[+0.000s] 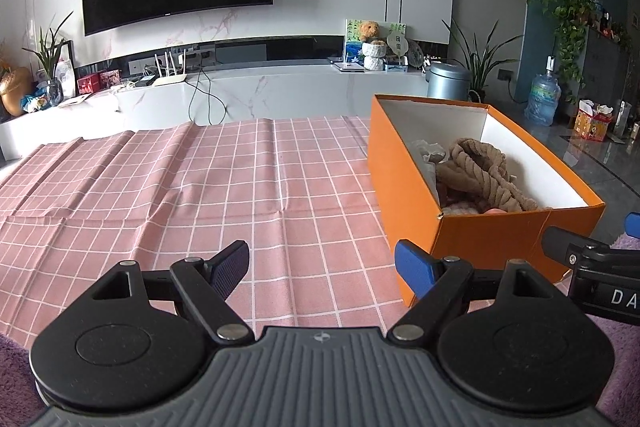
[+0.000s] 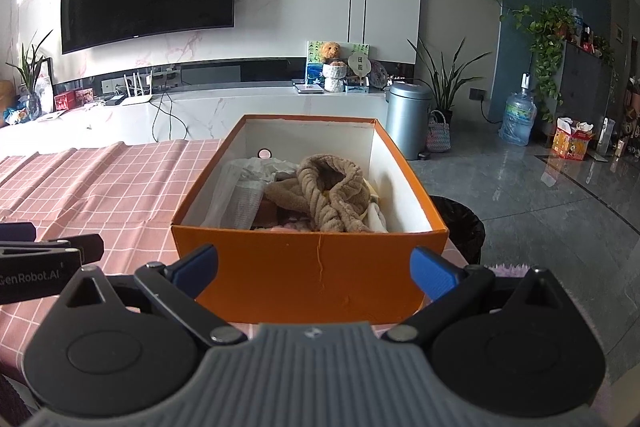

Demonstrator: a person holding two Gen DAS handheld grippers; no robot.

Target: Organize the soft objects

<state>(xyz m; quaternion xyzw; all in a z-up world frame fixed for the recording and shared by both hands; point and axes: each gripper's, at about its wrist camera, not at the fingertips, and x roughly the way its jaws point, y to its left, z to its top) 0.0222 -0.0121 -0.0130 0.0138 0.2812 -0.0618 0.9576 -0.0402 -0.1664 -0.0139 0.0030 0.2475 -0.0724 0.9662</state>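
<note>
An orange cardboard box (image 2: 312, 275) (image 1: 404, 167) stands on the pink checked tablecloth (image 1: 180, 187). Inside it lie a brown fuzzy garment (image 2: 332, 195) (image 1: 480, 175), white crumpled material (image 2: 256, 167) and some pink soft pieces. My right gripper (image 2: 316, 267) is open just in front of the box's near wall, with nothing between its fingers. To the left of the box my left gripper (image 1: 324, 267) hangs open over the bare cloth, holding nothing. Each gripper shows at the edge of the other's view.
A black waste bin (image 2: 460, 223) stands on the floor right of the table. A purple fuzzy fabric (image 1: 624, 347) lies at the near edge. Beyond the table are a white marble TV console (image 1: 240, 87), a grey metal bin (image 2: 408, 119) and plants.
</note>
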